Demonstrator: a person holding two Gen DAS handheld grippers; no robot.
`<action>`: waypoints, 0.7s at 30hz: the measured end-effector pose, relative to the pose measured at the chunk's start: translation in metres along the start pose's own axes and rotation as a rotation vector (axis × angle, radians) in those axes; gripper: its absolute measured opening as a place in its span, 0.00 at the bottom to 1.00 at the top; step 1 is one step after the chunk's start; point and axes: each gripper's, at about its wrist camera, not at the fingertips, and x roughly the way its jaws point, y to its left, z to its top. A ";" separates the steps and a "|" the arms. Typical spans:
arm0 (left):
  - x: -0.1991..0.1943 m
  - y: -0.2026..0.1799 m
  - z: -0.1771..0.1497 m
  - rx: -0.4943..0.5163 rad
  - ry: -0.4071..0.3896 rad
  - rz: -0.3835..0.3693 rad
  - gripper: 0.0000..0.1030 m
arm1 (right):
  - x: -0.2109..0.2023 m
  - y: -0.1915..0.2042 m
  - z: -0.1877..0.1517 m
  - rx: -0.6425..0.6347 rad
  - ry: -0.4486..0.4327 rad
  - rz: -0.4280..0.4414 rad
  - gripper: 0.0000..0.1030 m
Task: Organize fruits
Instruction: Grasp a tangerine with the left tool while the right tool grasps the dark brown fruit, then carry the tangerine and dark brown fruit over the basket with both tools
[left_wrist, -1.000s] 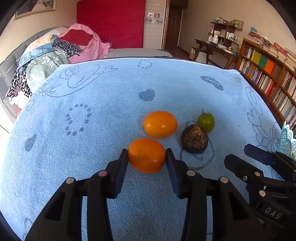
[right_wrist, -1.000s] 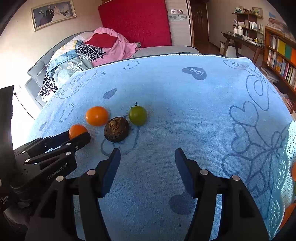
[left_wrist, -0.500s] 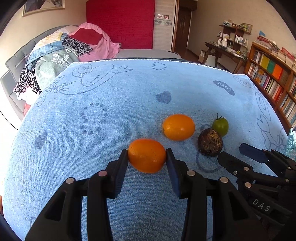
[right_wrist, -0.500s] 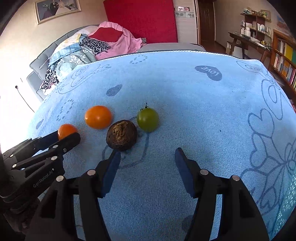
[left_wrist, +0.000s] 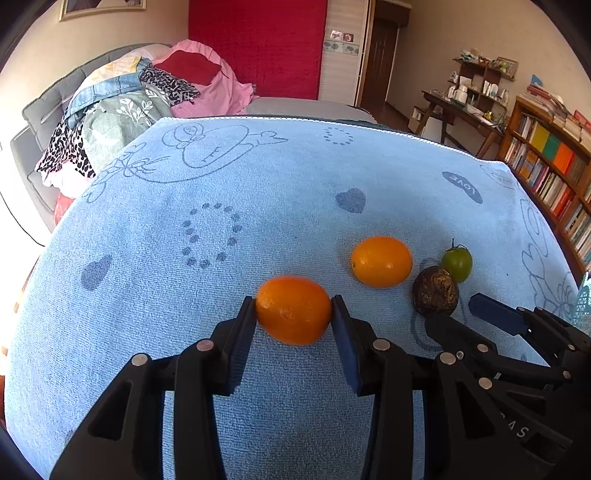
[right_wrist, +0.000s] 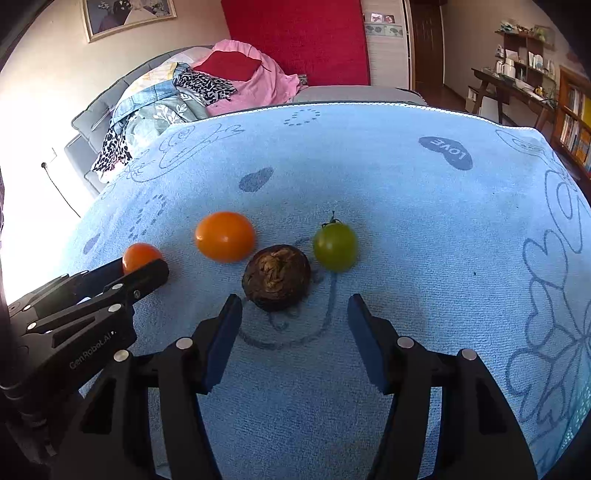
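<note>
Orange fruit sits pinched across its middle between the left gripper pads, just over the blue towel; probably light, firm, smooth-skinned and roll-prone; right gripper jaws spread empty

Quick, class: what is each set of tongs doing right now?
Left tongs: closed on an orange.
Right tongs: open, holding nothing, just short of the brown fruit.

The left gripper clamps an orange between its pads while the right gripper hovers with jaws spread.
</note>
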 end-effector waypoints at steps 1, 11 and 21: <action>0.000 0.000 0.000 0.000 0.000 0.000 0.41 | 0.001 0.000 0.001 0.001 0.001 0.002 0.54; 0.001 -0.001 0.000 0.004 -0.004 0.010 0.41 | 0.008 0.008 0.007 -0.016 -0.007 -0.001 0.50; 0.002 -0.004 -0.001 0.009 -0.009 0.015 0.41 | 0.010 0.013 0.006 -0.049 -0.014 -0.015 0.41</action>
